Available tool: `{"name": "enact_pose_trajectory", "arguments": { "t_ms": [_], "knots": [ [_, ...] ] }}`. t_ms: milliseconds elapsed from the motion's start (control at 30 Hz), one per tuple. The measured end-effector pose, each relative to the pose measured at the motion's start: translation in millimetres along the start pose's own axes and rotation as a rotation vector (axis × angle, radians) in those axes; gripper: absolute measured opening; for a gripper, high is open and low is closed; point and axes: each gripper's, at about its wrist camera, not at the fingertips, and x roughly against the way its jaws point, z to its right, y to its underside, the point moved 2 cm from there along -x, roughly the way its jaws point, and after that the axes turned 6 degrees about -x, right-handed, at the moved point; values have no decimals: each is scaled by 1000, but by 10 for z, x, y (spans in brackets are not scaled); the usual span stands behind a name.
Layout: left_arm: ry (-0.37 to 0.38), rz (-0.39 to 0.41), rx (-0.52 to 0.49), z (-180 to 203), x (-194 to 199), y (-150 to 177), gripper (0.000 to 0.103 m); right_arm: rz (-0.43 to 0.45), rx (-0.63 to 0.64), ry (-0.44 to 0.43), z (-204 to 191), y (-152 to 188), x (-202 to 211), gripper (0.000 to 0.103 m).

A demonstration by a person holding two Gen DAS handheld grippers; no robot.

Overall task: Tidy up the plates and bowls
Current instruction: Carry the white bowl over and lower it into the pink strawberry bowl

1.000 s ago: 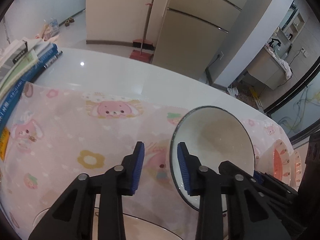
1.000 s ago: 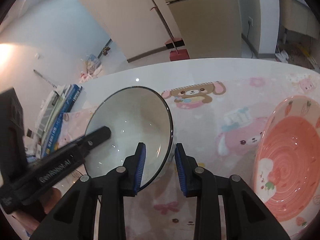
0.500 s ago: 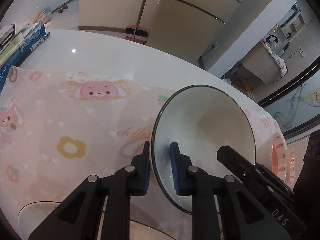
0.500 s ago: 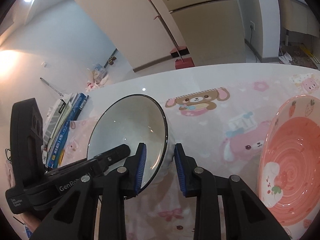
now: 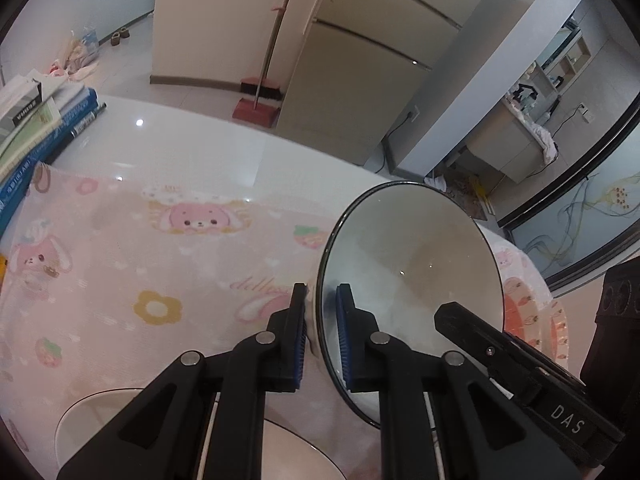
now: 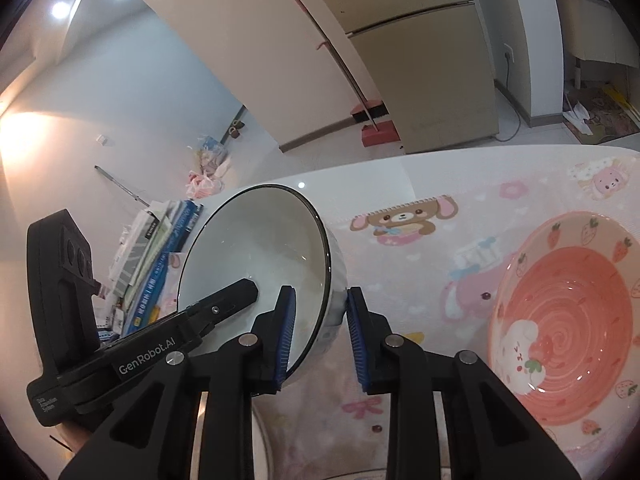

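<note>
A white bowl with a dark rim (image 5: 408, 264) hangs tilted above the pink cartoon tablecloth (image 5: 120, 264), its opening turned toward both cameras. My left gripper (image 5: 320, 332) is shut on its left rim, one blue pad inside and one outside. In the right wrist view the same bowl (image 6: 256, 248) has my right gripper (image 6: 320, 336) shut on its right wall. A finger of the other gripper reaches into the bowl in each view. A pink strawberry plate (image 6: 568, 320) lies on the cloth to the right.
Another white dish (image 5: 92, 408) sits under my left gripper at the near edge. A stack of books (image 5: 36, 128) lies at the table's far left. Beyond the table stand a fridge (image 5: 360, 64) and a red broom (image 5: 260, 96).
The left jaws came together onto the bowl's rim. The bowl has risen off the cloth and tipped more upright, with both grippers rising with it.
</note>
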Motion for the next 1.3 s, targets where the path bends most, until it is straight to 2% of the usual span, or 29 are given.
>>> {"name": "enact_pose_trajectory", "arguments": {
  "t_ms": [300, 500, 700, 867, 1100, 1300],
  "knots": [
    [-50, 93, -43, 116, 468, -2, 12, 34, 10, -38, -172, -21, 408, 28],
    [-43, 162, -72, 298, 788, -45, 12, 77, 10, -81, -279, -41, 817, 28],
    [-35, 220, -103, 530, 1105, -4, 12, 119, 39, -86, -389, -38, 1283, 28],
    [2, 243, -126, 746, 1301, -36, 12, 133, 7, -144, -308, -22, 1640, 28],
    [29, 272, -153, 1202, 1488, -72, 11, 220, -2, -123, -154, 14, 2166, 28],
    [52, 290, -198, 1592, 1439, -14, 11, 280, -26, -88, 169, 59, 2410, 28]
  ]
}}
